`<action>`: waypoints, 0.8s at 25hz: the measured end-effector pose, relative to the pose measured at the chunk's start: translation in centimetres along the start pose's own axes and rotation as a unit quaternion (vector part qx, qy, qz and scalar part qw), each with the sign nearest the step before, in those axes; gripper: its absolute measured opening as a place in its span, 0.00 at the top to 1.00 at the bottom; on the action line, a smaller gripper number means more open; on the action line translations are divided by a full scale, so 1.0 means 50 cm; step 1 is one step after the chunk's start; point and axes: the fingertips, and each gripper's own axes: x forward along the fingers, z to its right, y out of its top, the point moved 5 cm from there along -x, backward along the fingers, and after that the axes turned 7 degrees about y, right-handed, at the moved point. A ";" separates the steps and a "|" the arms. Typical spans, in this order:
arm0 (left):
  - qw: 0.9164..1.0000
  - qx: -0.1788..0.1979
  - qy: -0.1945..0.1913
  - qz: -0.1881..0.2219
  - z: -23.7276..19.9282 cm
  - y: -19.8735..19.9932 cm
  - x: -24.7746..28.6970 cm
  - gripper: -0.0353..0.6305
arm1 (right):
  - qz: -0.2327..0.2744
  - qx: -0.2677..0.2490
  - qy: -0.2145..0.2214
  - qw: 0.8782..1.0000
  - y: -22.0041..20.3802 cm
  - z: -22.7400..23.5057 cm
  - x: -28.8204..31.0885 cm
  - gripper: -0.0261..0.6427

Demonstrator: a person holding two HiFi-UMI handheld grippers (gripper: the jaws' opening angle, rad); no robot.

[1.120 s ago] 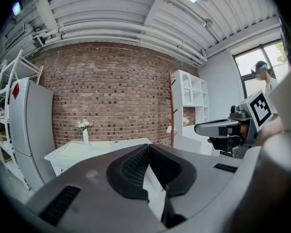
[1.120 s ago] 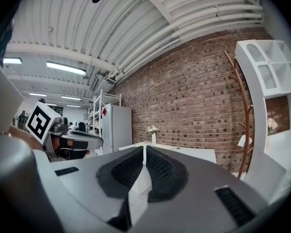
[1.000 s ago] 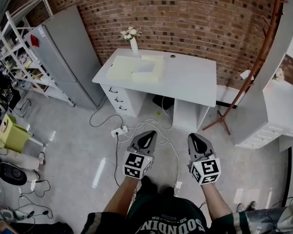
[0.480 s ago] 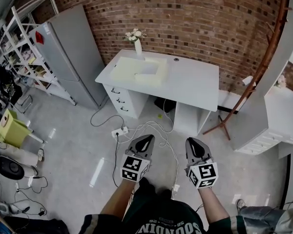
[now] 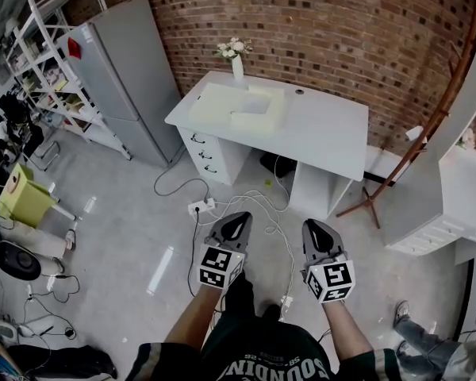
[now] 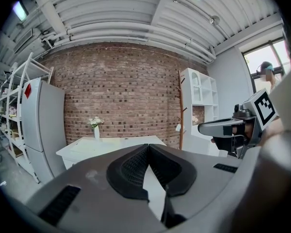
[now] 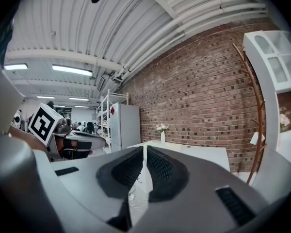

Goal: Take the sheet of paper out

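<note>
Though far from fingers point(image 5: 236, 227), paper point(image 5: 258, 101) ahead

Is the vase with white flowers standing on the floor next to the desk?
No, the vase stands on top of the white desk, at its far edge by the brick wall.

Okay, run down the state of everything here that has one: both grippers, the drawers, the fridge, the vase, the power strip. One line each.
left gripper, shut, nothing between the jaws
right gripper, shut, nothing between the jaws
desk drawers, closed
fridge, doors closed
vase, upright on the desk, flowers in it
power strip, lying on the floor
</note>
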 end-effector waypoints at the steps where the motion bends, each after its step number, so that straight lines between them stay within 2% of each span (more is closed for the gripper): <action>1: 1.000 -0.001 0.000 0.001 -0.006 0.001 0.004 0.93 | -0.001 -0.002 0.002 1.000 0.002 0.000 0.007 0.86; 11: 1.000 -0.008 -0.005 -0.002 -0.092 0.003 0.089 0.93 | -0.009 -0.002 0.003 1.000 0.010 0.028 0.121 0.86; 20: 1.000 -0.006 -0.020 -0.001 -0.219 0.018 0.204 0.93 | -0.012 -0.004 -0.006 1.000 0.039 0.061 0.283 0.86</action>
